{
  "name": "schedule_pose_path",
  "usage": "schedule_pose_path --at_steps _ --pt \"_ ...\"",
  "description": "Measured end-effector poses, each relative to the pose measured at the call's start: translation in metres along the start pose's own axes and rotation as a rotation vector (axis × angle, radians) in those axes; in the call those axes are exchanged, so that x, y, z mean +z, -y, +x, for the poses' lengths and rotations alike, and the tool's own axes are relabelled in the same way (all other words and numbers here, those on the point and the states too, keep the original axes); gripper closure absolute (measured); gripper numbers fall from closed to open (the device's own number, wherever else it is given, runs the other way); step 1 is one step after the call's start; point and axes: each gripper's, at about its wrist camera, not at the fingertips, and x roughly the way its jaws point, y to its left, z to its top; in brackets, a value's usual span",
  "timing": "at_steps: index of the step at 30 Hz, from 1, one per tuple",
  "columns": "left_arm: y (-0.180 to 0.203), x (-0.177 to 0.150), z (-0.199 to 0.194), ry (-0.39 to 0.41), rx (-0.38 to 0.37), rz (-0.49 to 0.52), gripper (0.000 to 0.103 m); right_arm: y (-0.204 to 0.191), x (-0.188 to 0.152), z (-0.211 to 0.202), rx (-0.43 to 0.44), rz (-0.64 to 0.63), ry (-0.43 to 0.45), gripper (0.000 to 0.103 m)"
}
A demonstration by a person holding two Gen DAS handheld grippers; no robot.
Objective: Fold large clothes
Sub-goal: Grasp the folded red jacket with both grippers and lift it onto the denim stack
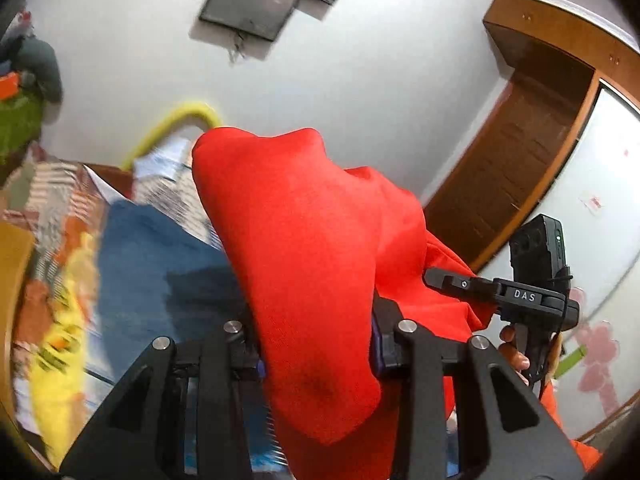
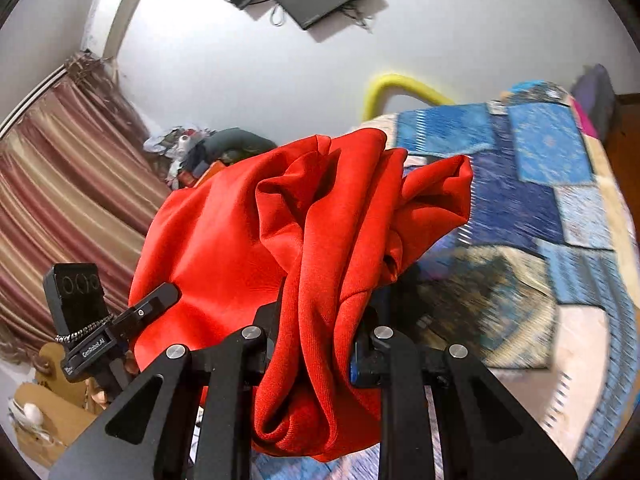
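"DAS" lettering [image 1: 524,295] beside red garment [image 1: 304,240]

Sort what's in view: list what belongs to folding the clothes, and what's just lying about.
In the job:
red garment, bunched
left gripper, jaws shut on it
right gripper, jaws shut on it
patchwork bedspread below

Lying about:
yellow tube
clothes heap
striped curtain
wall screen
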Motion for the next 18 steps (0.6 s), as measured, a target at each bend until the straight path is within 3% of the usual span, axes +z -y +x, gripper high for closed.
schedule_pose_path --at_steps 5,9,11,14,16,18 --pt "-0.064 0.009 0.008 0.019 0.114 -0.025 0.065 -0.002 0.001 0.072 0.015 0.009 -0.038 0.085" --pt "-0.13 -0.011 0.043 -0.102 0.241 -0.118 0.061 0.016 -0.013 0.149 -0.033 0.03 -0.166 0.084" --pt "-0.153 -0.025 0.05 -0.11 0.256 -0.134 0.056 0.027 -0.026 0.177 -0.081 0.025 -0.217 0.083" --pt "-0.167 -0.036 0.051 -0.112 0.265 -0.151 0.048 0.033 -0.04 0.187 -0.072 -0.002 -0.234 0.077" --pt "-0.169 -0.039 0.049 -0.104 0.278 -0.161 0.038 0.025 -0.041 0.181 -0.102 -0.051 -0.22 0.071" --pt "-0.163 -0.04 0.042 -0.102 0.302 -0.153 0.037 0.013 -0.042 0.171 -0.156 -0.103 -0.209 0.067"
